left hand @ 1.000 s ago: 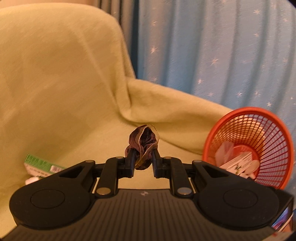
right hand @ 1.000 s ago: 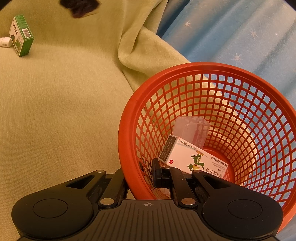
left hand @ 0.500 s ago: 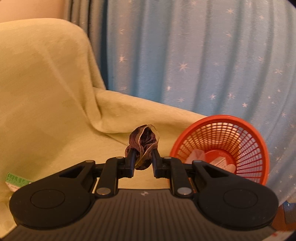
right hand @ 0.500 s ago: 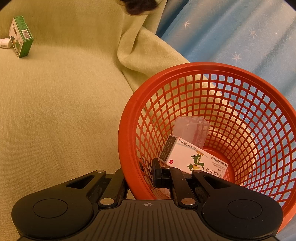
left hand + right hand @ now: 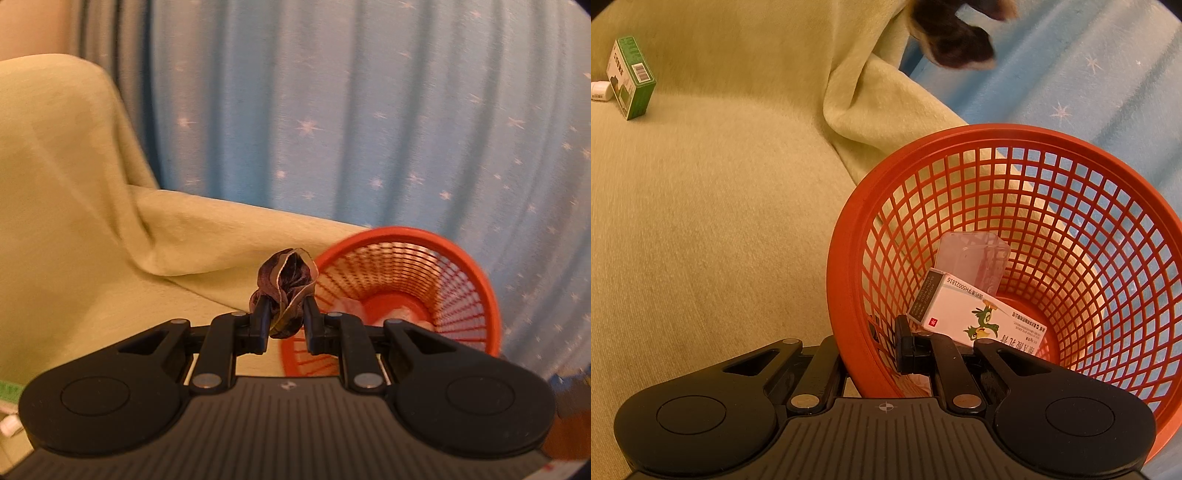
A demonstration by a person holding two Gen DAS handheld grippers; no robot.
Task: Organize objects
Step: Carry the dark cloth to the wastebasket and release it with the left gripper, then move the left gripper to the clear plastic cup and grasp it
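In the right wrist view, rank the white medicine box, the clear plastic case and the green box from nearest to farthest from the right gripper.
1. White medicine box: inside the red basket, just ahead of the right gripper, which is shut on the basket's wall.
2. Clear plastic case: deeper in the basket, behind the white box.
3. Green box: far upper left on the yellow-green cover.

Ahead of the left gripper's fingers (image 5: 263, 317) and to their right, the mouth of the red mesh basket (image 5: 476, 273) is seen unblocked from above. Its floor is partly taken up by a white medicine box (image 5: 975, 314) and a clear plastic case (image 5: 971, 258). The near rim is straddled by the right gripper (image 5: 871, 343). Left of those fingers, a broad stretch of yellow-green cover (image 5: 713, 229) lies bare up to a green box (image 5: 631, 77).
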